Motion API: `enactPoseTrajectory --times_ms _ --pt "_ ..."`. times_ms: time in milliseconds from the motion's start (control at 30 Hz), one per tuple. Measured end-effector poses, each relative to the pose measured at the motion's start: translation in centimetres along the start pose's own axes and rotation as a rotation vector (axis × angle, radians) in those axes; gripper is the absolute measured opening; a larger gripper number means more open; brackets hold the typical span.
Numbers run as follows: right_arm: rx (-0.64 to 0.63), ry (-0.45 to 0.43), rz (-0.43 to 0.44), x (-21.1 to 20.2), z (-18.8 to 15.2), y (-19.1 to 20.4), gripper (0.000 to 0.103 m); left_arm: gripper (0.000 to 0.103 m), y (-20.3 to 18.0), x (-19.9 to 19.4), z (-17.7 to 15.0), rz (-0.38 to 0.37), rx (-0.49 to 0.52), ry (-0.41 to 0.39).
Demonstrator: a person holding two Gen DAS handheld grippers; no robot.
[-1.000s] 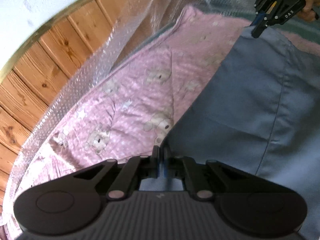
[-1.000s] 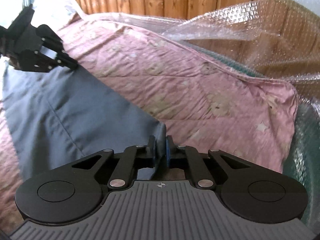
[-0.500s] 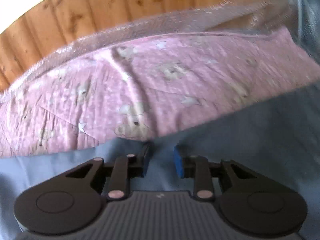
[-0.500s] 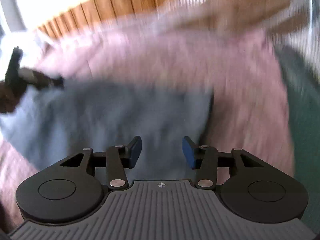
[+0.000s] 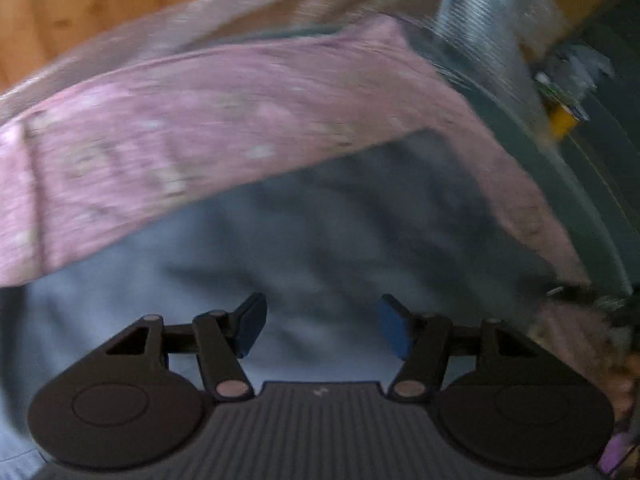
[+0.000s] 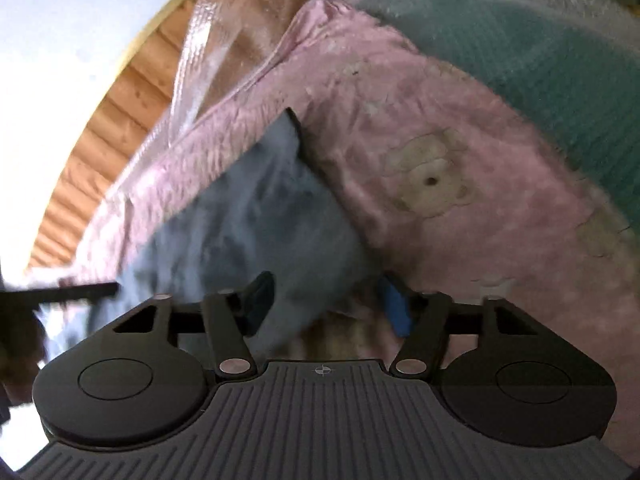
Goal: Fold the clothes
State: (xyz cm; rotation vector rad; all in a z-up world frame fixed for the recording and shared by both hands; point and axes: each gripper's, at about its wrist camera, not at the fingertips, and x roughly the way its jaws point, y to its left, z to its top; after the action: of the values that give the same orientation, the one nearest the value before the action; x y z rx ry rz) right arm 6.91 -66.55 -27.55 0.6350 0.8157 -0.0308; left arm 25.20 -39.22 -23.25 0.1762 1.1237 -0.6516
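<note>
Left tongs (image 5: 320,330): jaws apart and opening, nothing pinched, over the grey-blue garment (image 5: 320,232) lying on the pink teddy-bear blanket (image 5: 180,136). Right tongs (image 6: 326,306): jaws apart, closing, a corner of the garment (image 6: 256,216) between them, pads not pressing. Bubble wrap (image 6: 208,52) behind.

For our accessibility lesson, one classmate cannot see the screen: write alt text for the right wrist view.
The right gripper, jaws apart and closing, points at a blue-grey garment lying on a pink teddy-bear blanket; the garment's edge sits between the pads, unpinched. Behind are clear plastic sheeting and wooden panelling.
</note>
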Motion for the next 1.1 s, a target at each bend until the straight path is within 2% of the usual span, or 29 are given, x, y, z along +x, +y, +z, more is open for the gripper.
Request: enactPoseTrajectory --times_ms 33,100,200,233,267,333,367,400,433,467,567,633,667,700,733,800,867,900,933,1000,1033,1100 --pt "-0.041 0.005 -0.022 0.3 0.0 1.1 0.022 0.067 -0.8 0.4 0.7 -0.031 -0.016 0.006" --pt "-0.128 0.013 -0.069 0.9 0.0 3.3 0.017 0.074 -2.3 1.0 2.5 -0.101 -0.050 0.007" --pt "-0.480 -0.046 -0.194 0.1 -1.0 9.7 0.015 0.086 -4.7 1.8 4.4 -0.181 -0.037 0.017" --pt "-0.590 -0.072 -0.219 -0.2 -1.9 11.8 0.015 0.086 -5.7 2.3 4.9 -0.199 -0.015 0.026" --pt "-0.696 -0.097 -0.243 -0.5 -2.7 13.8 0.015 0.086 -6.7 2.9 5.1 -0.197 0.016 0.037" --pt "-0.829 -0.126 -0.275 -0.7 -4.2 16.2 0.013 0.089 -8.5 4.1 5.2 -0.187 0.084 0.069" --pt "-0.874 -0.131 -0.287 -0.3 -4.9 17.1 0.013 0.086 -9.2 4.7 5.1 -0.171 0.123 0.086" --pt "-0.891 -0.142 -0.281 -0.1 -5.4 17.5 0.012 0.052 -9.4 5.1 4.8 -0.128 0.161 0.097" --pt "-0.906 -0.153 -0.275 0.0 -5.9 18.0 0.012 0.010 -9.4 5.3 4.2 -0.105 0.180 0.115" --pt "-0.903 -0.157 -0.262 0.0 -6.2 18.3 0.012 0.007 -9.2 5.4 3.7 -0.086 0.191 0.128" --pt "-0.875 -0.151 -0.208 0.2 -6.3 18.4 0.010 0.006 -6.7 4.3 1.9 -0.085 0.140 0.102" --pt "-0.854 -0.137 -0.158 0.0 -6.2 18.3 0.012 0.006 -4.5 2.5 0.8 -0.114 0.054 0.062" --pt "-0.843 -0.130 -0.124 -0.3 -6.0 18.3 0.024 0.006 -3.2 1.5 0.2 -0.132 -0.001 0.039" --pt "-0.816 -0.142 -0.087 -1.0 -5.8 18.0 0.045 0.006 -1.6 0.2 -0.6 -0.153 -0.074 0.012" --pt "-0.790 -0.154 -0.051 -1.7 -5.5 17.8 0.057 0.006 0.0 -0.9 -1.5 -0.172 -0.146 -0.013" --pt "-0.698 -0.153 0.041 -3.0 -5.0 17.2 0.056 0.007 3.5 -2.4 -4.1 -0.193 -0.280 -0.042" --pt "-0.530 -0.113 0.127 -3.2 -4.0 15.9 0.055 0.013 6.6 -1.7 -6.9 -0.185 -0.387 -0.014" --pt "-0.451 -0.083 0.150 -2.6 -3.6 15.2 0.052 0.021 7.6 -1.0 -7.9 -0.182 -0.421 -0.008" --pt "-0.405 -0.057 0.148 -1.5 -3.3 14.8 0.051 0.023 8.6 -0.4 -8.8 -0.180 -0.456 -0.001" --pt "-0.338 0.000 0.148 0.9 -3.2 14.1 0.030 0.027 9.5 -0.4 -10.0 -0.193 -0.499 -0.029" --pt "-0.334 0.044 0.144 2.3 -3.4 14.2 0.025 0.035 9.6 -0.9 -10.3 -0.206 -0.512 -0.056" --pt "-0.381 0.124 0.133 4.4 -3.9 15.0 0.025 0.045 9.9 -1.7 -10.9 -0.232 -0.538 -0.111"
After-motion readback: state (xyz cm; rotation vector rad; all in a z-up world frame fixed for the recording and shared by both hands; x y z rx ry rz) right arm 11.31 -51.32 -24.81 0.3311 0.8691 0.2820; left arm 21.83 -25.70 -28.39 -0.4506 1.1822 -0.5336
